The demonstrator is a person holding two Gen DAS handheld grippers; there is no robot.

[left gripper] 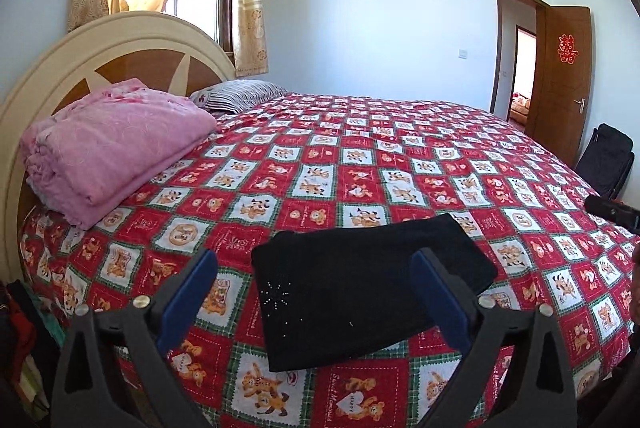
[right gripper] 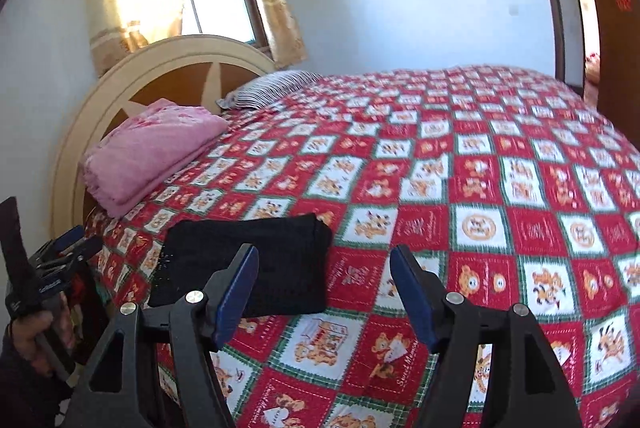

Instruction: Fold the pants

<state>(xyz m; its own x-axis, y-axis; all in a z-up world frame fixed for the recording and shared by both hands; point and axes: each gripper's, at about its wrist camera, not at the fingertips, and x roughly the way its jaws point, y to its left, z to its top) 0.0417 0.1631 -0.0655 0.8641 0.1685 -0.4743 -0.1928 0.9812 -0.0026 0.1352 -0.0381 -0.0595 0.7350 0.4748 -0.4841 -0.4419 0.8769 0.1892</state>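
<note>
The black pants lie folded into a compact rectangle on the red patterned bedspread, near the bed's front edge. My left gripper is open and empty, raised just in front of the pants. In the right wrist view the pants lie at lower left. My right gripper is open and empty, above the bedspread to the right of the pants. The left gripper shows at the left edge, held in a hand.
A folded pink blanket and a striped pillow lie by the headboard. An open wooden door and a black folding chair stand at the far right. Clothes are piled beside the bed at the left.
</note>
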